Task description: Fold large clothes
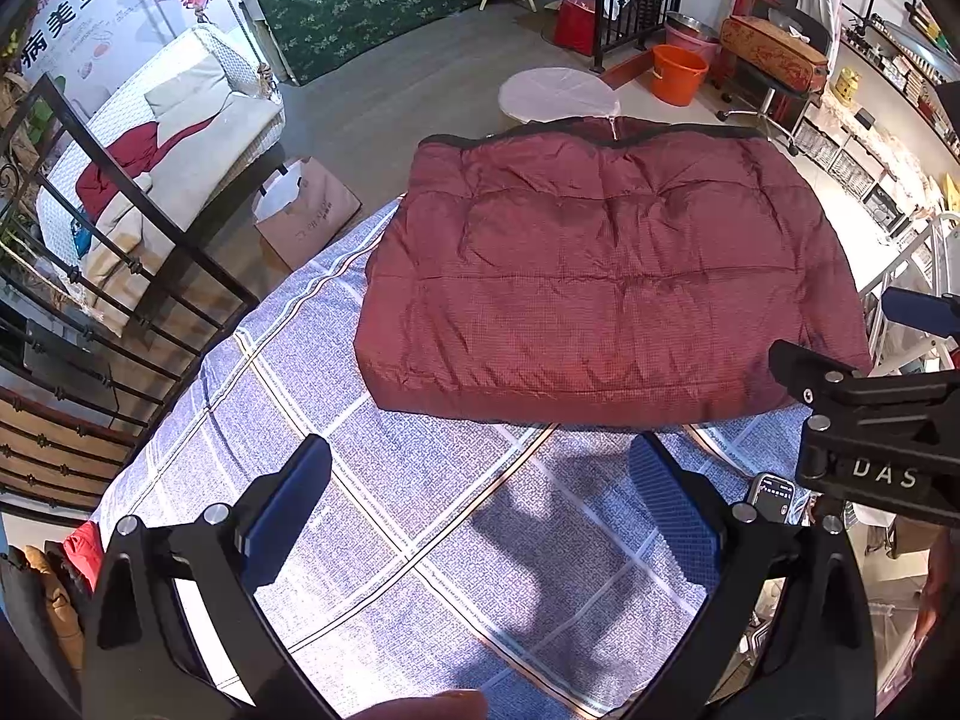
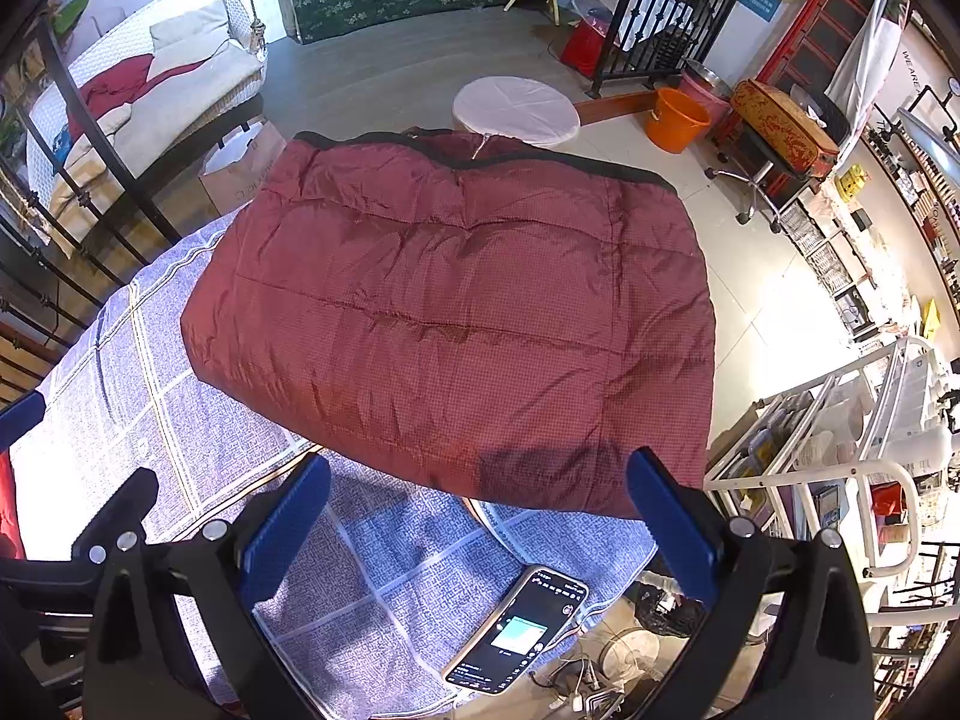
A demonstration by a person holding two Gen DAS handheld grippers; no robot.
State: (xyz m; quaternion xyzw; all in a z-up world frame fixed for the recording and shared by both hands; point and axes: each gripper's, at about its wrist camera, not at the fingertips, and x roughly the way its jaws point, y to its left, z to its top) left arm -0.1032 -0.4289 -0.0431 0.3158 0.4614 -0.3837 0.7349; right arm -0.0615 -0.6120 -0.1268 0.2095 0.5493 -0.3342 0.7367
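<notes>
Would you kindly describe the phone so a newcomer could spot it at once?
Start at the table under the blue checked cloth, where the maroon quilted jacket lies folded. Near the cloth's right front corner lies the smartphone, flat, screen lit: the only small dark object there.

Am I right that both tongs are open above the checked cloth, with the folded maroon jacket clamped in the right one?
Not clamped. The right wrist view shows the right tongs open and empty, short of the folded maroon jacket. The left tongs are open above the checked cloth.
</notes>
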